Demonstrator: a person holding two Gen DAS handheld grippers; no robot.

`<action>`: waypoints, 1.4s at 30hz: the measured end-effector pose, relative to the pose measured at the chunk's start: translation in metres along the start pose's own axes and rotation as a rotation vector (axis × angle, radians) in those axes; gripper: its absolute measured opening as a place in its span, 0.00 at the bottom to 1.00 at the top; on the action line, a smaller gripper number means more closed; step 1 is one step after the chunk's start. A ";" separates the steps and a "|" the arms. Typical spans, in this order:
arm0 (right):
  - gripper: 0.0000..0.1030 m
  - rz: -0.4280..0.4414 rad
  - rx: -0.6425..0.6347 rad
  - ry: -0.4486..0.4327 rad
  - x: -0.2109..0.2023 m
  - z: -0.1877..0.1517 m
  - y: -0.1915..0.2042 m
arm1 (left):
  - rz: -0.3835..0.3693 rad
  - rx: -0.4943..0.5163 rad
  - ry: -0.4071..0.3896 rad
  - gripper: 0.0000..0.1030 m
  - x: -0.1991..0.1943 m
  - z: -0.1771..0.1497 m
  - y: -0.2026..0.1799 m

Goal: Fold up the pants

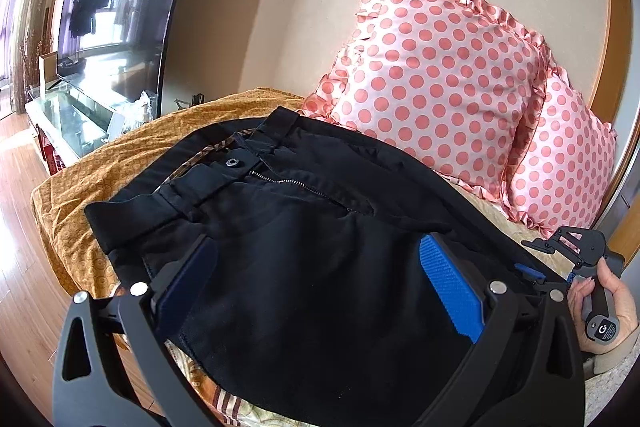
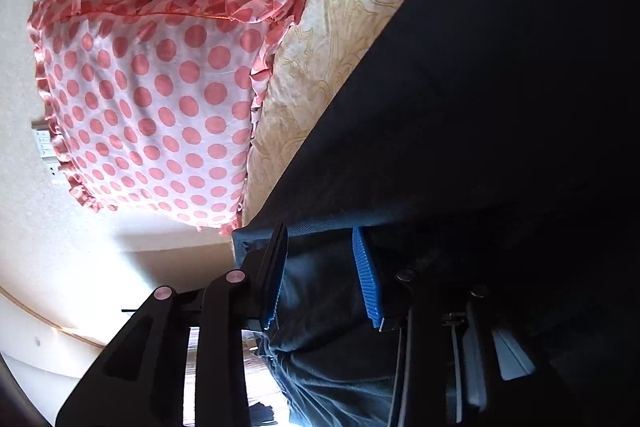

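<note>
Our left gripper (image 1: 320, 283) gapes wide over the black pants (image 1: 288, 211), holding nothing. Our right gripper (image 2: 324, 279) stands open astride dark cloth; grip unclear, lower legs cut off.

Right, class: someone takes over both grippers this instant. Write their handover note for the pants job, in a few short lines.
Left gripper: open, hovering over the black pants, gripping nothing.
Right gripper: jaws apart with an edge of the pants between the pads; whether it is pinching cannot be told. It sits near the polka-dot pillows.
Pants: spread on the bed cover, waistband at the far end, fly unzipped, button undone.
Done: pants laid out; no fold visible.
Left: likely every fold, starting by bringing one leg over the other.
</note>
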State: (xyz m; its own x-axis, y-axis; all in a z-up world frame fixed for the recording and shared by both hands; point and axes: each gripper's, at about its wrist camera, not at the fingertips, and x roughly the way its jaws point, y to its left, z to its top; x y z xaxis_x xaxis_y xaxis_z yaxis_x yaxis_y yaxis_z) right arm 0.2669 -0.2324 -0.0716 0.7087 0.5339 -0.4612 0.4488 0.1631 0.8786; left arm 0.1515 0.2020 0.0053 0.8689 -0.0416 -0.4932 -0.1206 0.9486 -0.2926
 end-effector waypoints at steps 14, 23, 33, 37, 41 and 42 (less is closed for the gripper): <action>0.09 0.098 -0.057 -0.041 -0.005 0.007 -0.008 | -0.029 0.007 0.035 0.98 0.021 0.022 -0.013; 0.08 0.179 -0.290 0.049 -0.039 -0.038 -0.019 | -0.051 0.040 0.168 0.98 0.109 0.093 -0.043; 0.08 0.184 -0.381 0.066 -0.047 -0.049 -0.019 | -0.043 -0.063 0.508 0.88 0.238 0.131 -0.065; 0.08 0.189 -0.391 0.069 -0.046 -0.046 -0.016 | 0.086 -0.064 0.598 0.81 0.276 0.131 -0.067; 0.08 0.191 -0.400 0.076 -0.045 -0.045 -0.017 | 0.142 -0.120 0.671 0.80 0.296 0.126 -0.059; 0.08 0.189 -0.406 0.075 -0.044 -0.045 -0.016 | 0.138 -0.137 0.677 0.79 0.298 0.127 -0.056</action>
State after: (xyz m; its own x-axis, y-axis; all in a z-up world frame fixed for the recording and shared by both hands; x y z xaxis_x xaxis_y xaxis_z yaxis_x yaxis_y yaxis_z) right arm 0.2039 -0.2216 -0.0599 0.7095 0.6421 -0.2904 0.0545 0.3609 0.9310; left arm 0.4784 0.1760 -0.0212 0.3570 -0.1523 -0.9216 -0.3058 0.9132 -0.2693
